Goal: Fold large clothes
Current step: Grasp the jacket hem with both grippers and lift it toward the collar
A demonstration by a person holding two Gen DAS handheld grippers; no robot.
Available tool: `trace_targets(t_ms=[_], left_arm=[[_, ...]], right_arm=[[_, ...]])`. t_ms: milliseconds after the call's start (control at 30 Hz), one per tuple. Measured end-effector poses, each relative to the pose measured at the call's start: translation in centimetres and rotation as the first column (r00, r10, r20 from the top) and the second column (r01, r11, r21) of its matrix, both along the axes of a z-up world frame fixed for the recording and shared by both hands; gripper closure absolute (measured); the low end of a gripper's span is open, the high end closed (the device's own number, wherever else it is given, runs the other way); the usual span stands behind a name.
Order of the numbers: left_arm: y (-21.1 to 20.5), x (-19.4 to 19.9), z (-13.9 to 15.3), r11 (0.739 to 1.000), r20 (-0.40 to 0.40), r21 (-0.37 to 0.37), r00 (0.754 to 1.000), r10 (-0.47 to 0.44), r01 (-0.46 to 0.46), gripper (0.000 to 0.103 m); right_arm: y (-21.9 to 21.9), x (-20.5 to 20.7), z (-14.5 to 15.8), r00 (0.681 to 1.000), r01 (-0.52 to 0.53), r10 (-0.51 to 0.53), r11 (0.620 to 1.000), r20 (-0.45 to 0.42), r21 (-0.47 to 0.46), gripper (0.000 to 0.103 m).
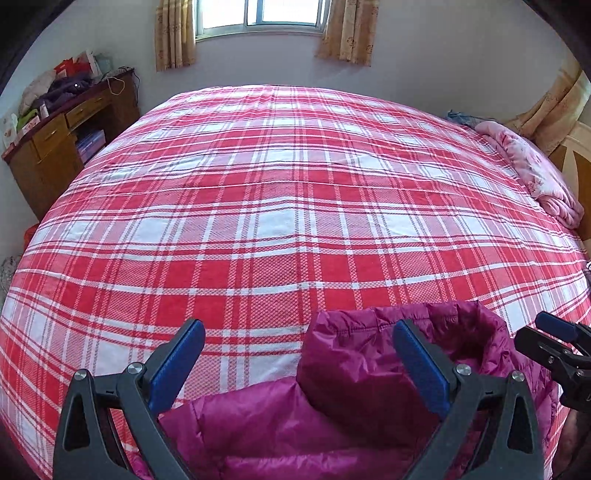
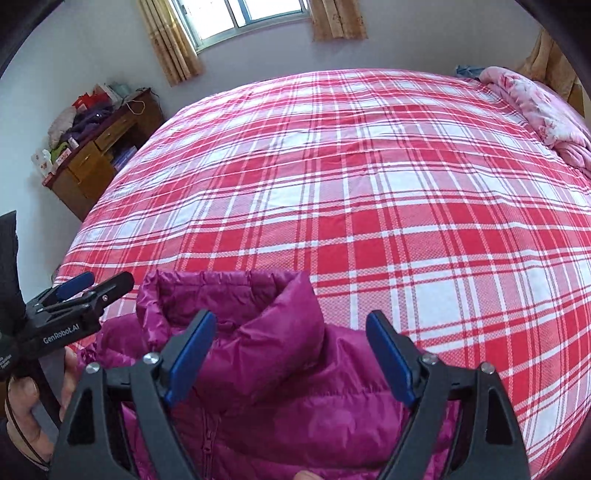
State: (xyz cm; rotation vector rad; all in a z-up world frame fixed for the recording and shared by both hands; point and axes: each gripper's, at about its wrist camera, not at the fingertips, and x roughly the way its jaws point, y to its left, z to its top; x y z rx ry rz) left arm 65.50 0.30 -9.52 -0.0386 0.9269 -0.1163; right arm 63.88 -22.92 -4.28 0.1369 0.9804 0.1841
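A magenta puffer jacket (image 1: 354,387) lies at the near edge of the bed, its stand-up collar (image 2: 236,295) pointing up the bed and its front zipper (image 2: 208,443) facing up. My left gripper (image 1: 297,328) is open and empty above the jacket's left shoulder. My right gripper (image 2: 290,319) is open and empty over the collar's right side. Each gripper shows in the other's view: the right one (image 1: 554,332) at the jacket's right edge, the left one (image 2: 85,288) at its left, open.
The bed is covered by a red and white plaid sheet (image 1: 280,192). A pink floral quilt (image 1: 535,173) is bunched at the far right by the headboard. A wooden desk (image 1: 62,136) piled with clothes and boxes stands at the left wall under a curtained window (image 1: 258,14).
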Motion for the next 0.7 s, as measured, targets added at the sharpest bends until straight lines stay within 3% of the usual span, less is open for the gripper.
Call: trace_targets(t_ms=[200,267,333,367,400,433,467,600,700], left_arm=[[-1.0,1.2,-3.1,0.998,-0.067,0.052,0.997,-0.038,0.041,0.001],[-0.7,0.5,-3.2,0.997,-0.061,0.048,0.997,-0.051,0.054,0.003],[-0.5,-0.2,-2.8,0.996,-0.059,0.027,0.995,-0.08,0.082,0.024],[-0.4,-0.6,-2.6,0.994,-0.068,0.005,0.992,-0.108,0.109,0.045],[-0.4,-0.9,-2.4,0.992,-0.076,-0.015,0.989,-0.126,0.125,0.059],[-0.4,-1.4,-2.2,0.99,-0.079,-0.033,0.987,-0.14,0.137,0.065],[-0.4,-2.0,-1.8,0.989,-0.071,-0.037,0.987,-0.146,0.144,0.074],[-0.3,-4.5,-0.5,0.986,-0.018,-0.013,0.986,-0.164,0.163,0.087],[0.1,-6.1,-0.1,0.986,0.011,0.008,0.986,-0.168,0.168,0.091]], right_arm=[[0.6,1.9,-2.2,0.996,-0.046,0.037,0.992,-0.08,-0.121,0.018],[0.4,1.4,-2.5,0.995,-0.072,0.061,0.988,-0.082,-0.134,0.027],[0.3,0.7,-2.7,0.992,-0.098,0.084,0.983,-0.092,-0.158,0.062],[0.2,0.2,-2.7,0.991,-0.107,0.092,0.979,-0.094,-0.173,0.069],[0.2,-0.1,-2.7,0.991,-0.113,0.097,0.976,-0.091,-0.185,0.077],[0.1,-0.6,-2.5,0.991,-0.117,0.103,0.974,-0.081,-0.192,0.085],[0.1,-1.0,-2.4,0.991,-0.122,0.11,0.973,-0.074,-0.198,0.088],[-0.1,-3.0,-1.8,0.991,-0.134,0.129,0.959,-0.036,-0.251,0.092],[-0.4,-4.2,-1.9,0.991,-0.133,0.133,0.952,-0.019,-0.277,0.094]])
